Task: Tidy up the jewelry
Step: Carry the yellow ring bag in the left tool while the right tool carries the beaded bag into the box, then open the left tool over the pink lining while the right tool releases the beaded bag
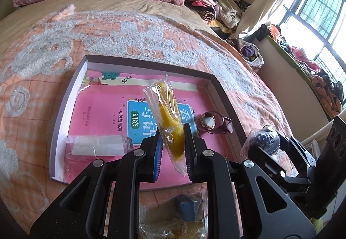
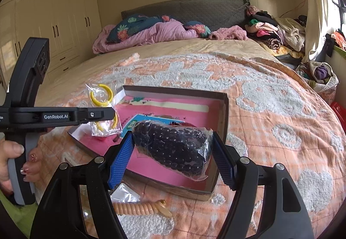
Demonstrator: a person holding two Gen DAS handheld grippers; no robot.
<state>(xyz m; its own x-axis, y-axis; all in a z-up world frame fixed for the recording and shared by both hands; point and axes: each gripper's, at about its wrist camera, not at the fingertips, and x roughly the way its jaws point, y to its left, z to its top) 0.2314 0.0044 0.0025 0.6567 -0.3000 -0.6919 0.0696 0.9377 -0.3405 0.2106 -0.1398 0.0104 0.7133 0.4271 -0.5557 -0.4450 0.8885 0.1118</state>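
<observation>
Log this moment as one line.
left gripper: shut on yellow hoops bag | right gripper: shut on black beads bag | both over box

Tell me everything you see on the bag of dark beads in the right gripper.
The bag of dark beads is a clear, crinkled plastic pouch packed with glossy, near-black round beads, seemingly strung in rows. It lies tilted, its lower end towards the camera, clamped crosswise between the right gripper's blue ribbed fingers, which press on both sides. It hangs above the open box lined with a pink book, touching nothing else.
</observation>
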